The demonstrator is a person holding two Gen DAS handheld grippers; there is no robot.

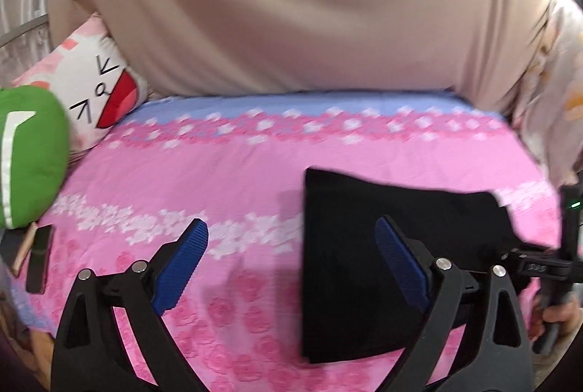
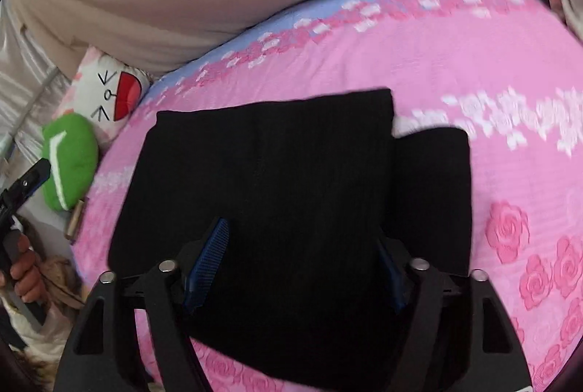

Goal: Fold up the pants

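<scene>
The black pants (image 2: 277,180) lie folded into a compact block on the pink floral bedsheet (image 2: 473,71). A second folded layer (image 2: 433,195) sticks out on the right side. In the left wrist view the pants (image 1: 364,246) lie to the right. My left gripper (image 1: 291,268) is open above the sheet, its right finger over the pants' left edge. My right gripper (image 2: 302,268) is open and empty, just above the near part of the pants. The right gripper also shows at the right edge of the left wrist view (image 1: 546,268).
A white cartoon-face pillow (image 1: 98,89) and a green plush (image 1: 29,155) lie at the bed's left. A beige curtain or cloth (image 1: 291,2) hangs behind the bed. A dark flat object (image 1: 38,260) lies near the left edge.
</scene>
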